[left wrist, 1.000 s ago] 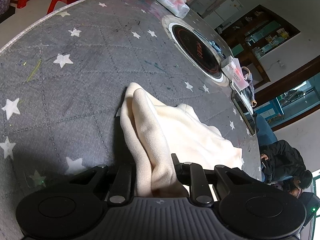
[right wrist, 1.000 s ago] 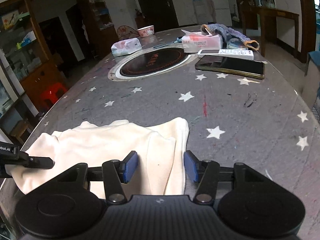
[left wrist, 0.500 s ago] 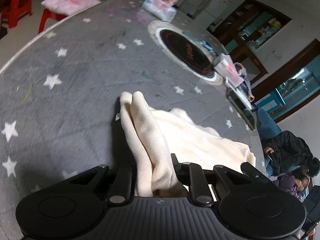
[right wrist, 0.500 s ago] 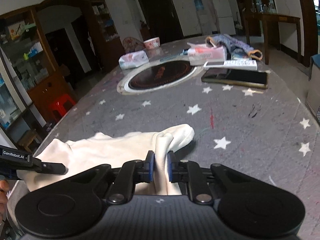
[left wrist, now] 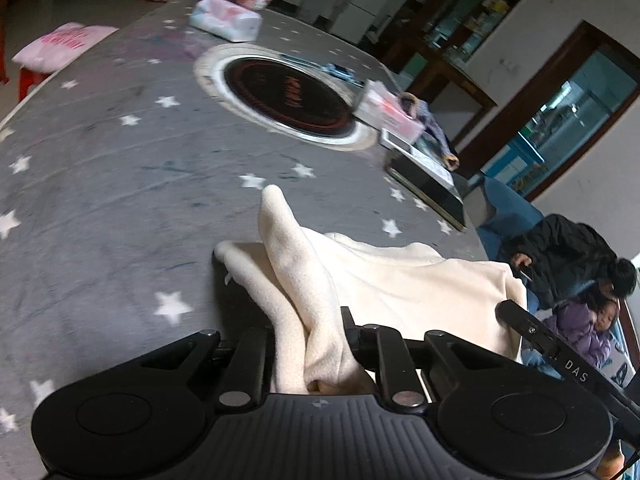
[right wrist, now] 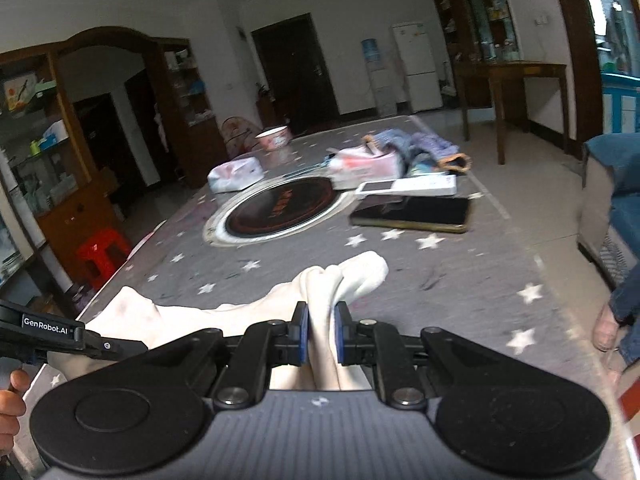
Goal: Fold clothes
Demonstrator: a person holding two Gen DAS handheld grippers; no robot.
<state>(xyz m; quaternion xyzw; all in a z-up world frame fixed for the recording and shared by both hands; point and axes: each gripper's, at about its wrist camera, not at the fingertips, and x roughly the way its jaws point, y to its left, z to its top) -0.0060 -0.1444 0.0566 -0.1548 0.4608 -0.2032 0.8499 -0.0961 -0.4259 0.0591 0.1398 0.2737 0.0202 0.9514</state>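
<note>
Since half a second earlier, both of my tongs had lifted higher, and the cream garment [left wrist: 384, 280] had risen with them, its pinched ends now standing up off the table.

My left gripper [left wrist: 308, 328] was closed tight on a thick bunch of the garment, a soft, fleecy, napped fabric. One rounded end of it stuck up like a blunt cone, and a second flap hung beside it. Further right the cloth spread in a loose sheet toward my right gripper, whose black bar showed at the edge of the left camera's view.

My right gripper [right wrist: 319, 330] was likewise shut on the garment [right wrist: 320, 292], its blue pads [right wrist: 303, 332] pressed against a narrow fold. A rounded lobe of cloth bulged out beyond them, and the rest trailed left to my left gripper's black arm [right wrist: 72, 336].

Beneath lay the table [right wrist: 460, 280], covered in a grey quilted cloth printed with white stars and marked with small stains. Set into its middle was a round black cooktop [right wrist: 280, 210] with a pale metal ring. Past it, from left to right, sat a soft tissue pack [right wrist: 236, 174], a pink bowl [right wrist: 274, 138], a second tissue box [right wrist: 366, 166], a bundle of bluish fabric [right wrist: 416, 146], a white remote [right wrist: 424, 186] and a dark, glossy tablet [right wrist: 412, 212].

Around us stood dark wooden shelving, a red plastic stool [right wrist: 102, 254], a white fridge [right wrist: 416, 66] and a wooden side table [right wrist: 512, 92].
</note>
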